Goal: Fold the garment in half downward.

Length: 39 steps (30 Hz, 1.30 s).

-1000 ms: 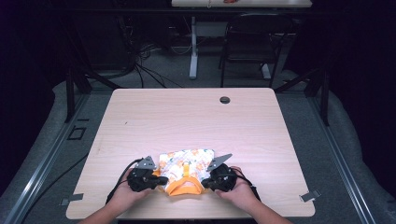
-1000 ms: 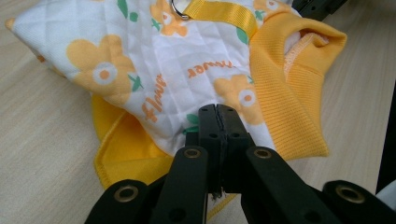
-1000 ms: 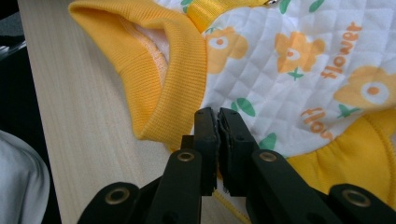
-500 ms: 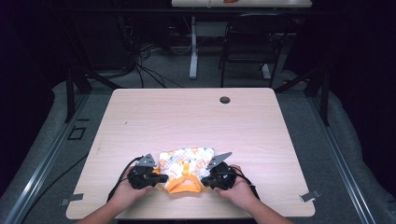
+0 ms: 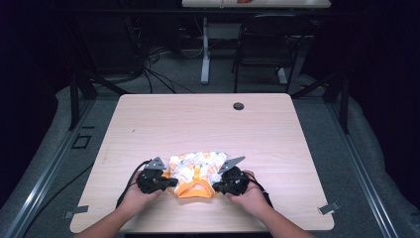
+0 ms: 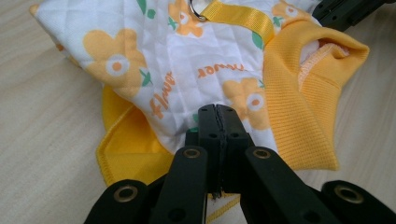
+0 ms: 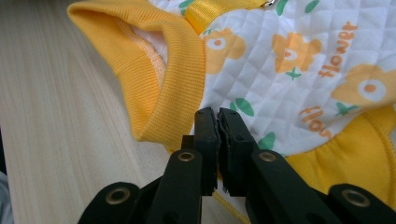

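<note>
A small quilted garment [image 5: 198, 164], white with orange flowers and a yellow ribbed collar [image 5: 194, 190], lies near the front edge of the wooden table [image 5: 198, 124]. My left gripper [image 5: 171, 182] is at its left side, shut on the white quilted edge [image 6: 187, 60] beside the yellow trim. At the right side, my right gripper [image 5: 215, 187] is shut on the fabric [image 7: 289, 60] next to the collar [image 7: 154, 70]. A yellow strap with a metal ring [image 6: 198, 11] runs along the garment's middle. The right gripper's black tip [image 6: 345, 11] shows beyond the collar in the left gripper view.
A round cable hole [image 5: 238, 106] sits near the table's far edge. Behind the table stand a black chair [image 5: 267, 44] and a desk leg [image 5: 204, 54], with cables on the floor [image 5: 158, 74]. Metal brackets [image 5: 329, 208] mark the table's front corners.
</note>
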Each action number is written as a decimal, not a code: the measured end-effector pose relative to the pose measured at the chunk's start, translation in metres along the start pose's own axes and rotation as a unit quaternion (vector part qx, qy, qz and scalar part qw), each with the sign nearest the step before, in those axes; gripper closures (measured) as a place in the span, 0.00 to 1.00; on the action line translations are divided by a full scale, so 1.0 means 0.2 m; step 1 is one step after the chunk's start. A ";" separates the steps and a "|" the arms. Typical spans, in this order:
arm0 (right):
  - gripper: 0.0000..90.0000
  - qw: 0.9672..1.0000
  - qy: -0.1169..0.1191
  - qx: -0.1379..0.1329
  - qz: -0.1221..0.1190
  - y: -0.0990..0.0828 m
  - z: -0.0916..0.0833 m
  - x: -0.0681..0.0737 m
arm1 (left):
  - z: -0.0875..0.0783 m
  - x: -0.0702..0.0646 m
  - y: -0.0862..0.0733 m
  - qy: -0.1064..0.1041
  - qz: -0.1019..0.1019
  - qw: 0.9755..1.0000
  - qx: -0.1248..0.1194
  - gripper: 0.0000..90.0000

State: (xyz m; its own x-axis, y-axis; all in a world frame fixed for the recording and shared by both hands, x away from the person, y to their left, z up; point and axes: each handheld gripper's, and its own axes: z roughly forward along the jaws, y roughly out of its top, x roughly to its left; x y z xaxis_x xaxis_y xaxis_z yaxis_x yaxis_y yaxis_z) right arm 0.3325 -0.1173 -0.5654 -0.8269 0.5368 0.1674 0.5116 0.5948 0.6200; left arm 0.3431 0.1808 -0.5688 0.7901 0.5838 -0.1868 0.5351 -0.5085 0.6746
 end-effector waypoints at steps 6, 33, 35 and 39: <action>0.96 1.000 -0.007 -0.003 0.007 0.02 0.01 -0.03 | 0.02 0.04 0.03 0.010 -0.004 1.000 -0.007 1.00; 0.95 0.998 -0.051 -0.019 0.043 0.13 0.06 -0.19 | 0.10 0.18 0.11 0.044 -0.055 0.996 -0.047 1.00; 0.95 0.998 -0.051 -0.017 0.041 0.13 0.06 -0.19 | 0.10 0.19 0.11 0.042 -0.057 0.996 -0.050 1.00; 0.94 0.997 -0.054 -0.024 0.041 0.14 0.05 -0.18 | 0.09 0.17 0.12 0.044 -0.054 0.996 -0.051 1.00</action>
State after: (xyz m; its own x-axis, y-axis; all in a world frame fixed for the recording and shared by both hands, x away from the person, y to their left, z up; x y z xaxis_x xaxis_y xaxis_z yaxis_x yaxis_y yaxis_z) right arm 0.3792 -0.1153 -0.5617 -0.7512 0.6456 0.1376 0.5634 0.5185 0.6433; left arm 0.3880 0.1785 -0.5718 0.6979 0.6874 -0.2010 0.5784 -0.3753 0.7243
